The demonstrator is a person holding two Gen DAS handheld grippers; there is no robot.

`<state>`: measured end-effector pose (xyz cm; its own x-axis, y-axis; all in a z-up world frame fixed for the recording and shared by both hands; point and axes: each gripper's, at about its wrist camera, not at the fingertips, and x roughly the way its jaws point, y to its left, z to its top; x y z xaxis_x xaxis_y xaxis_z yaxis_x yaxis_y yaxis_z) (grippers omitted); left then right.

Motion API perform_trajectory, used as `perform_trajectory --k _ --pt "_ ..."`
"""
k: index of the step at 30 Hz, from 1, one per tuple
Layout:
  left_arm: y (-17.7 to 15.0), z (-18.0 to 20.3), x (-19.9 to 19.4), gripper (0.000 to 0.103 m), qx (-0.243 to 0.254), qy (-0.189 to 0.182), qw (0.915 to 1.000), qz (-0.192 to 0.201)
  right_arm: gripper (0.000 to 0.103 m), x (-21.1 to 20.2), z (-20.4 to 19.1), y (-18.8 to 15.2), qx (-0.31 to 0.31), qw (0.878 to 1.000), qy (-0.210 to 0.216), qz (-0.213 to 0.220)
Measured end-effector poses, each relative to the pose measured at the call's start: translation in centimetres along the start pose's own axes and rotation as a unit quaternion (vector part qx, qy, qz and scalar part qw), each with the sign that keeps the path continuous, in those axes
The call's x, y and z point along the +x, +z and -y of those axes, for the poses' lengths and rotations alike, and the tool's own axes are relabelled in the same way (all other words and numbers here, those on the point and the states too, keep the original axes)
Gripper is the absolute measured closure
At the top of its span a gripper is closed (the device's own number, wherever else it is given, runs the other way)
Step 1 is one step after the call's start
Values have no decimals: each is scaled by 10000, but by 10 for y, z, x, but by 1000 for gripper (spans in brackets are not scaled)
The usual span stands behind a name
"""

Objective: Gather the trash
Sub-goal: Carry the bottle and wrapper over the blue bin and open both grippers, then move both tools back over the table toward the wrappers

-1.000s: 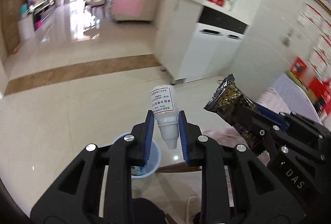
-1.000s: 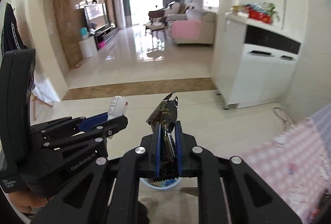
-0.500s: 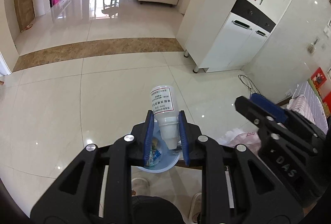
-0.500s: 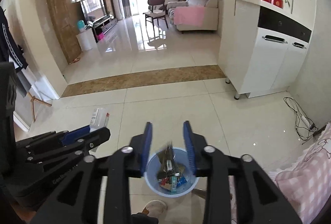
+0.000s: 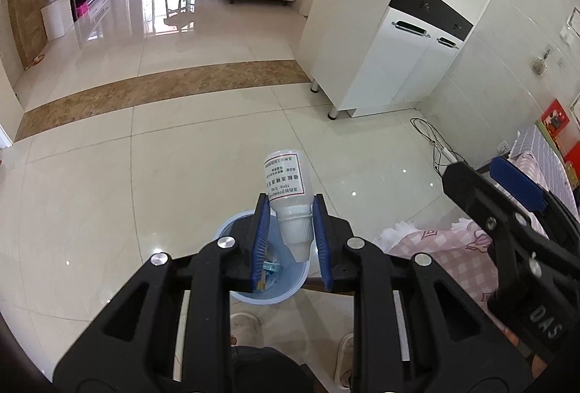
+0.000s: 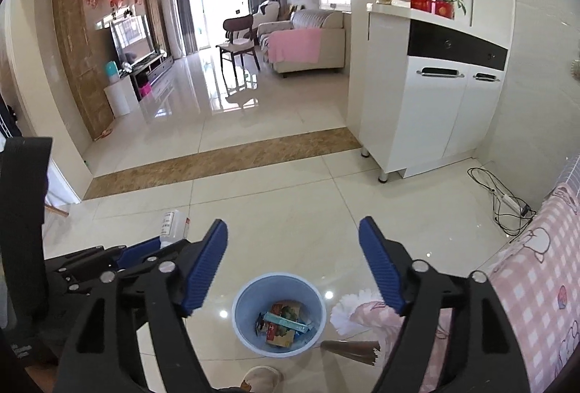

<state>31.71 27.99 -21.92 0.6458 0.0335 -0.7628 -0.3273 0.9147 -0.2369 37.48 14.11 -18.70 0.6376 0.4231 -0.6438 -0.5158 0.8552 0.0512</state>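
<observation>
Trash already collected (cartons and wrappers) lies at the bottom of the blue bin [image 6: 277, 311], which stands on the tiled floor [image 6: 290, 204] directly below both grippers. A slippered foot [image 6: 261, 376] of the person shows just in front of the bin.

Left gripper [image 5: 291, 233]: jaws clamped on the capped neck of a small white bottle [image 5: 288, 186]. The bottle body with its printed label projects beyond the pads, and the assembly hangs over the bin rim.

Right gripper [image 6: 293, 262]: jaws opening, wide apart, nothing between the pads. The bin interior is visible through the gap.

Pink checked cloth [image 6: 536, 269] covers a surface just right of the bin. Farther out, a cable [image 6: 504, 197] lies on the floor near a white cabinet [image 6: 435, 110]. Beyond a brown floor strip [image 6: 224, 161] are a chair [image 6: 239, 45] and a sofa [image 6: 311, 41] with a pink throw.
</observation>
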Motion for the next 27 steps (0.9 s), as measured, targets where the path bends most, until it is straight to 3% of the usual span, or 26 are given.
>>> perform_trajectory --k 9,10,11,12,13,19,27 --pt "2 9 -6 78 17 -150 9998 100 27 -23 26 2 270 9986 -177 418" --pt "3 10 -6 71 -4 -171 9998 101 27 -26 29 4 305 9982 -204 469" --pt "3 10 -6 39 -20 -158 9998 97 27 -30 33 4 365 9976 -235 544" --pt "3 10 -7 26 -27 -98 9999 101 26 -33 37 5 409 9971 -257 581" --pt "2 11 -10 23 11 -23 9998 173 26 -35 40 5 451 9968 -272 597" --pt "1 18 -25 23 -22 -58 9998 214 26 -53 53 -1 620 9954 -354 634" --pt "-3 64 -61 23 329 -305 9977 499 26 -90 69 -14 815 9924 -535 753"
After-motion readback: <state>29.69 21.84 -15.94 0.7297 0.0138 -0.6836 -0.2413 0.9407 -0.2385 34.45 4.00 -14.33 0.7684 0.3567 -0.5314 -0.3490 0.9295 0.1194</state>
